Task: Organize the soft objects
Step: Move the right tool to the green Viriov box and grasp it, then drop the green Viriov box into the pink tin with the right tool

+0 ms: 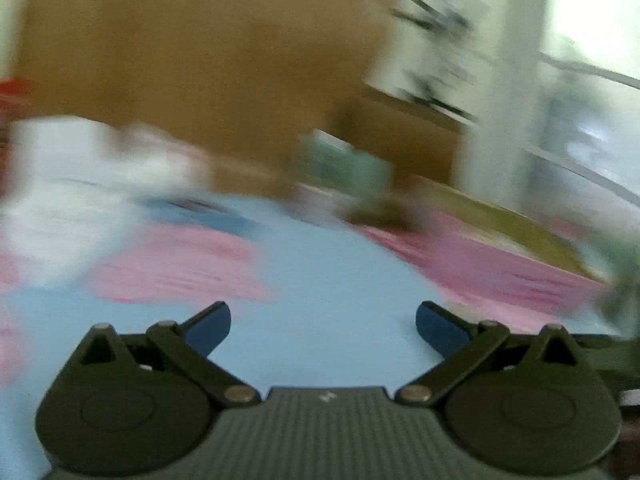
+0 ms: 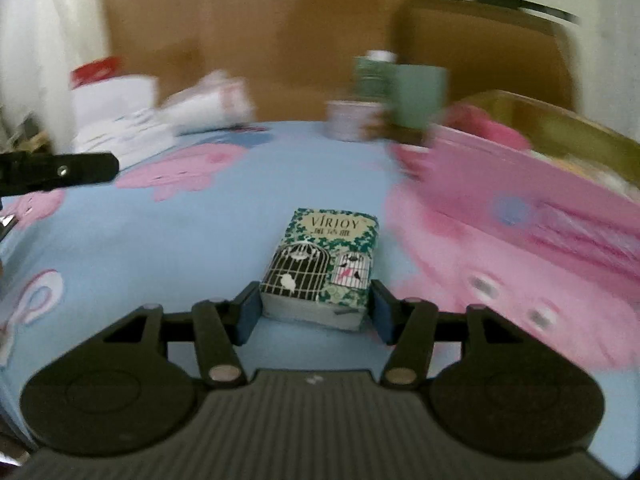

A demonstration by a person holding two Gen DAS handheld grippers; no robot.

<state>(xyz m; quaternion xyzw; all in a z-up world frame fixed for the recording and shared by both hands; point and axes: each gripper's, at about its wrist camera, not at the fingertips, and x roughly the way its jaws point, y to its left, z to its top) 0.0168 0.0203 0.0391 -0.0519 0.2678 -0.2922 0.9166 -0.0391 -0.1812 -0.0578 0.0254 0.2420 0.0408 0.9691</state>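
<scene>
A small tissue pack [image 2: 324, 256] with a green leaf-and-birdcage print and the word VIRJOY lies lengthwise just over the blue bedsheet [image 2: 200, 240]. My right gripper [image 2: 315, 312] is shut on the pack's near end, one blue pad against each side. The pack looks sharp while the bed around it is smeared. My left gripper [image 1: 323, 324] stands open over bare blue sheet [image 1: 340, 272] with nothing between its fingers. One dark arm of the left gripper [image 2: 60, 172] reaches in from the left edge of the right wrist view.
White soft packs [image 2: 120, 108] are piled at the back left against a brown headboard [image 2: 260, 20]. A green box [image 2: 416, 96] and a pale round container [image 2: 348, 120] stand at the back. A pink box [image 2: 520, 176] lies at the right. The left wrist view is heavily blurred.
</scene>
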